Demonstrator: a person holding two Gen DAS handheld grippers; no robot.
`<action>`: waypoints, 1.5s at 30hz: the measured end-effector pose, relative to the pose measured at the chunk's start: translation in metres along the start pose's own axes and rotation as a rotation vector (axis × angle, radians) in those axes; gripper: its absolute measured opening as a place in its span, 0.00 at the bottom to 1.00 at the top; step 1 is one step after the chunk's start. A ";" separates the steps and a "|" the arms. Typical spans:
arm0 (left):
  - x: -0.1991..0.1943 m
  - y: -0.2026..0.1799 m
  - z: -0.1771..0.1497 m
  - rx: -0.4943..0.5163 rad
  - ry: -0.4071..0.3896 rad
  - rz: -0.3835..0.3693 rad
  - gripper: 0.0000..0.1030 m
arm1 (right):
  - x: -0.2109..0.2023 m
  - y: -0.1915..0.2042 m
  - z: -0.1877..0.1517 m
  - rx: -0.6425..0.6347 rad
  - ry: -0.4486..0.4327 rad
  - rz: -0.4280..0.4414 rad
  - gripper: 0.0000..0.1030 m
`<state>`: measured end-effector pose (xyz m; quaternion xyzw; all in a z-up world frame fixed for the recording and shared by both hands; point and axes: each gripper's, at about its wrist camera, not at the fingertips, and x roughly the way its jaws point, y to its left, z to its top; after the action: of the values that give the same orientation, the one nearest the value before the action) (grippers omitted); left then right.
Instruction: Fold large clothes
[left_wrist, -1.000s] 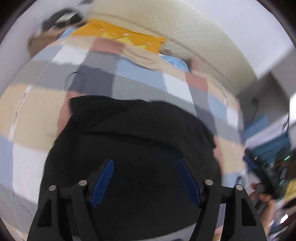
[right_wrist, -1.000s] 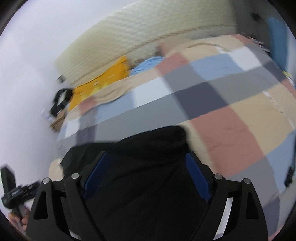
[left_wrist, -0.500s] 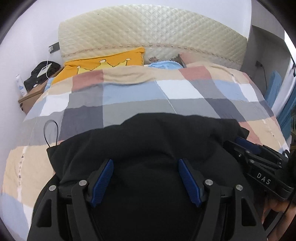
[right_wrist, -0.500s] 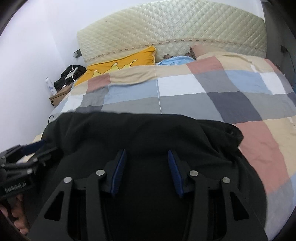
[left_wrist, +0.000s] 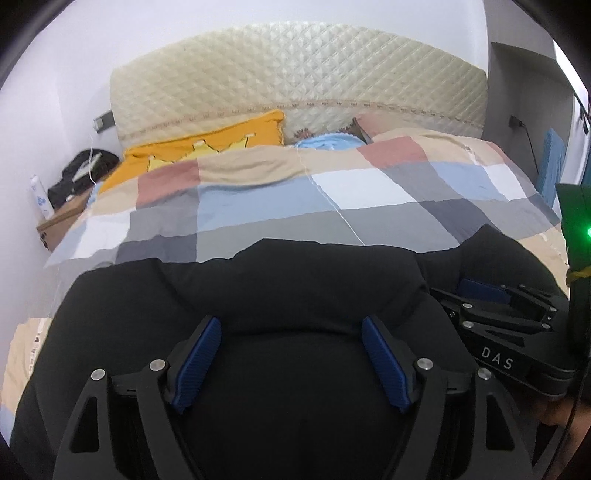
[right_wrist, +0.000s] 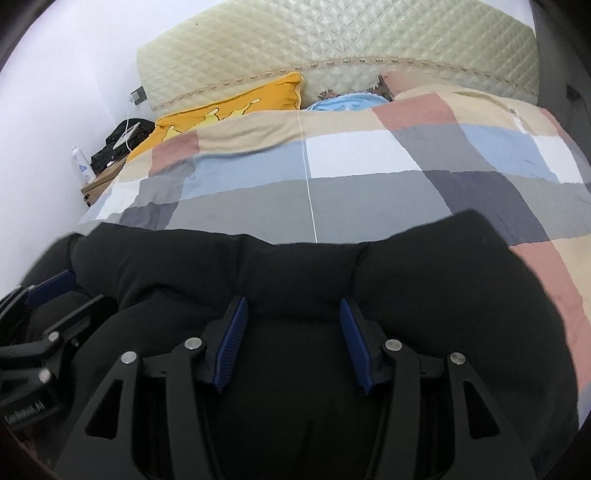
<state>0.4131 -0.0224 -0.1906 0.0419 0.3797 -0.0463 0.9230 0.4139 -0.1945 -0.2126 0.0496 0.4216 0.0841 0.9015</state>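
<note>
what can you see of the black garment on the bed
The black garment is a thick, soft, matte fabric piled in rounded folds on the checked quilt at the near end of the bed. No print, zip or label shows. The left gripper and right gripper sit side by side over it with cloth between their blue pads; whether the pads press it cannot be told.

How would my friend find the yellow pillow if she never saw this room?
Start at the big quilted cream headboard at the far end of the bed. Right under its left part, leaning against it, is the orange-yellow pillow, half tucked behind the checked quilt. It is the only bright yellow thing there; the light blue pillow sits to its right.
</note>
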 end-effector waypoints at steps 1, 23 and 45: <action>-0.001 -0.001 -0.003 0.007 -0.006 0.009 0.76 | -0.001 0.002 -0.002 -0.011 -0.004 -0.008 0.52; -0.071 0.095 -0.056 -0.126 -0.027 0.044 0.77 | -0.087 -0.045 -0.034 0.031 -0.099 0.003 0.61; -0.101 0.086 -0.063 -0.174 -0.102 0.055 0.86 | -0.090 -0.068 -0.042 0.153 -0.058 -0.041 0.64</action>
<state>0.3081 0.0750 -0.1604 -0.0305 0.3335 0.0104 0.9422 0.3327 -0.2774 -0.1824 0.1122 0.4013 0.0318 0.9085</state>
